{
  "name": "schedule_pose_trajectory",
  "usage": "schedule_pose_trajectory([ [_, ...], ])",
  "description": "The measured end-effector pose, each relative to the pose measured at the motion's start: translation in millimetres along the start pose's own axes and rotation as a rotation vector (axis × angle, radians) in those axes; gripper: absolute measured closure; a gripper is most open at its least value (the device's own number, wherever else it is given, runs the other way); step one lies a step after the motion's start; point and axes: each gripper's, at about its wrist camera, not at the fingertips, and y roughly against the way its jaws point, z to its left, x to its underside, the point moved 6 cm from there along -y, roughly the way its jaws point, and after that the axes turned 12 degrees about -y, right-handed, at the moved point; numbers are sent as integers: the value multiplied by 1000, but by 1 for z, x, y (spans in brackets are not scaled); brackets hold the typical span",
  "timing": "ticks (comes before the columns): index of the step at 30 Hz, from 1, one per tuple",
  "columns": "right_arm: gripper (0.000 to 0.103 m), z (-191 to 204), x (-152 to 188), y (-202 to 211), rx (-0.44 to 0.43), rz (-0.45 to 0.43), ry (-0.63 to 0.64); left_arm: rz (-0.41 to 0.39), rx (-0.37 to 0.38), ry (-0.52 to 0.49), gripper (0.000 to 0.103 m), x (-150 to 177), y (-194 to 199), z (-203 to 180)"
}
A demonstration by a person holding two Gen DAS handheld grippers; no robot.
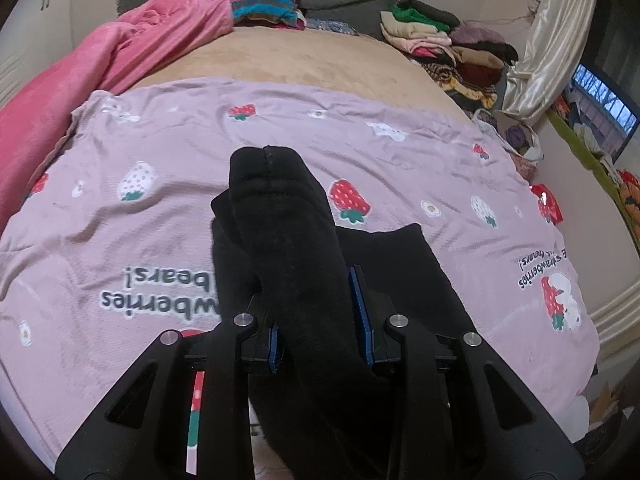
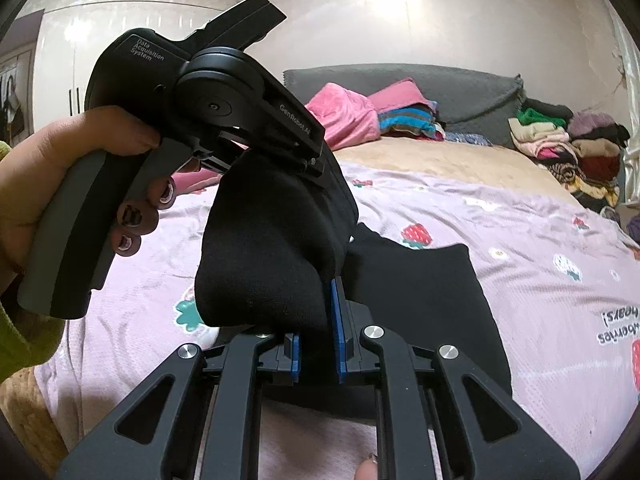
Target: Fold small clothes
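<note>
1. My left gripper point(image 1: 320, 320) and right gripper point(image 2: 316, 344): jaws nearly closed, each pinching the soft black knitted garment point(image 1: 280, 240).
2. Garment: light, limp, sagging; best gripped at its edges.
3. Below: lilac strawberry-print blanket point(image 1: 160, 140), garment's far end resting there.

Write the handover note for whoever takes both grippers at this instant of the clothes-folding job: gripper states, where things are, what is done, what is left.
Left gripper: shut on the black garment, a bunched fold standing up between its pads.
Right gripper: shut on the same garment, lower down, lifting it.
The rest of the garment trails on the pink strawberry blanket on the bed.
Done: garment picked up at two points. No finished fold visible.
Left: lay it flat, fold it, set it aside. Folded clothes pile sits at the far right of the bed.
</note>
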Motion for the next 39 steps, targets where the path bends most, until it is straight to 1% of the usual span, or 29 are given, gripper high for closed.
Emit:
schedule_pose_trajectory([
  [9, 91, -33, 10, -4, 28, 31, -63, 48, 9, -37, 82, -6, -29, -27],
  [13, 91, -46, 17, -8, 33, 62, -105, 77, 25, -37, 79, -6, -45, -37],
  [17, 91, -60, 26, -10, -5, 105, -195, 109, 39, -44, 73, -4, -61, -47],
  [21, 91, -70, 32, -11, -30, 142, -266, 134, 54, -48, 70, -2, -77, -58],
  [24, 91, -76, 35, -14, -45, 164, -310, 145, 66, -46, 58, -3, -87, -63],
  [26, 91, -80, 36, -16, -58, 180, -345, 148, 72, -46, 42, -4, -92, -67],
  [27, 90, -82, 37, -17, -61, 187, -360, 152, 75, -45, 39, -4, -94, -68],
  [28, 89, -85, 38, -18, -69, 196, -383, 160, 89, -40, 34, -4, -98, -70],
  [29, 89, -89, 38, -20, -74, 203, -396, 165, 104, -34, 26, -4, -100, -71],
  [30, 88, -91, 39, -21, -79, 211, -411, 169, 127, -23, 23, -3, -103, -73],
  [31, 85, -94, 40, -22, -82, 219, -434, 172, 144, -13, 19, -3, -104, -73],
  [32, 84, -97, 40, -22, -91, 227, -452, 169, 162, 1, 18, -2, -104, -73],
  [33, 80, -99, 41, -23, -107, 237, -470, 159, 175, 14, 18, -3, -101, -73],
  [34, 74, -102, 42, -24, -118, 248, -493, 152, 184, 23, 17, -3, -99, -72],
  [36, 67, -105, 43, -25, -147, 277, -530, 121, 212, 49, 16, -4, -90, -66],
  [38, 55, -108, 41, -25, -182, 311, -555, 97, 199, 71, 16, -4, -79, -56],
  [39, 44, -108, 39, -25, -202, 328, -566, 77, 189, 80, 16, -3, -72, -48],
])
